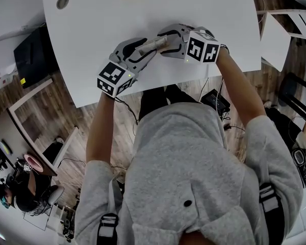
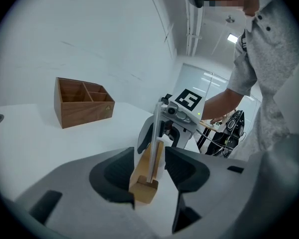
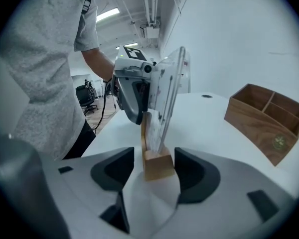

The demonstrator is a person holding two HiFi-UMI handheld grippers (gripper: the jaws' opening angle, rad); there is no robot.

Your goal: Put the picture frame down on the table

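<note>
The picture frame (image 1: 154,45) is a clear pane standing in a light wooden base, held upright just over the white table (image 1: 92,29) near its front edge. My left gripper (image 1: 144,50) holds one end. In the left gripper view the wooden base (image 2: 145,183) sits between the jaws of the left gripper (image 2: 149,172). My right gripper (image 1: 167,40) holds the other end, facing the left one. In the right gripper view the base block (image 3: 158,166) fills the gap of the right gripper (image 3: 154,164), and the pane (image 3: 170,96) rises above it.
A wooden organiser box (image 2: 82,103) with compartments stands further back on the table, also seen as the box (image 3: 266,118) at right. A round cable hole (image 1: 62,2) sits at the table's far left corner. Chairs, cables and floor lie beyond the table edge.
</note>
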